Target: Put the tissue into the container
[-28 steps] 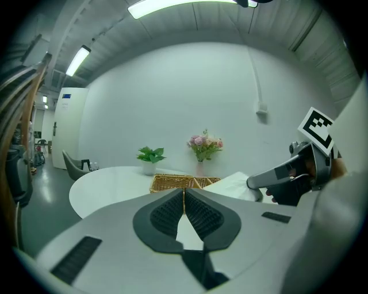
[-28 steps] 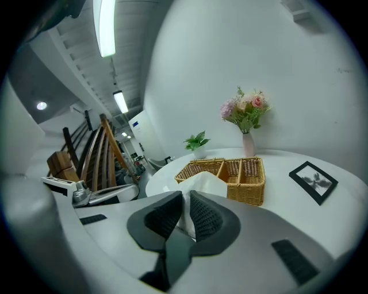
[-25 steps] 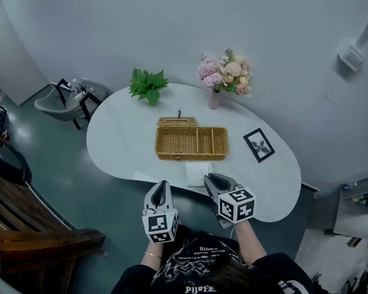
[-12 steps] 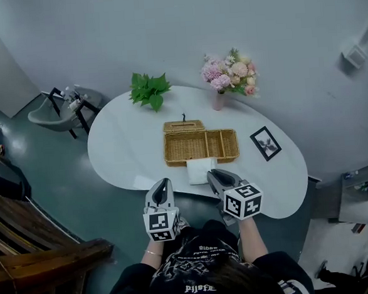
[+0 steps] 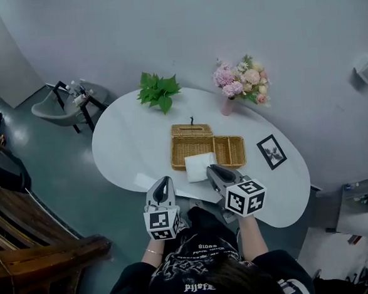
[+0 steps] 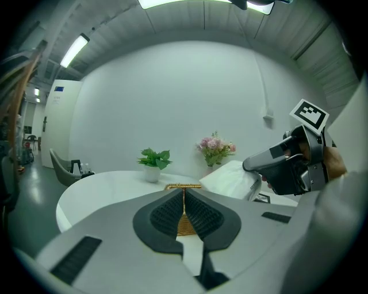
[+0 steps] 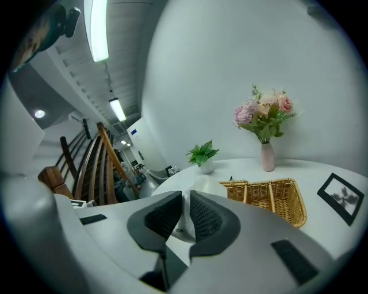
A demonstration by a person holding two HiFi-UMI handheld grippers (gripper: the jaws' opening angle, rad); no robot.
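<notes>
A white tissue pack (image 5: 199, 166) hangs in my right gripper (image 5: 212, 171), which is shut on it, above the near edge of the wicker basket (image 5: 228, 151) on the white table (image 5: 124, 147). In the right gripper view the tissue (image 7: 185, 221) is pinched between the dark pads, with the basket (image 7: 270, 195) ahead to the right. My left gripper (image 5: 163, 181) floats over the table's front edge, left of the tissue, shut and with nothing in it. From the left gripper view the tissue (image 6: 229, 179) sticks out of the right gripper (image 6: 256, 172).
Behind the basket lies its wicker lid (image 5: 192, 130). A green plant (image 5: 160, 91) and a vase of pink flowers (image 5: 241, 82) stand at the table's far side, with a black picture frame (image 5: 272, 153) at the right. A grey chair (image 5: 59, 108) and wooden rails (image 5: 28, 248) stand to the left.
The right gripper has lifted the tissue pack off the table's front part and carried it forward to the basket's near edge. The left gripper has stayed shut beside it.
</notes>
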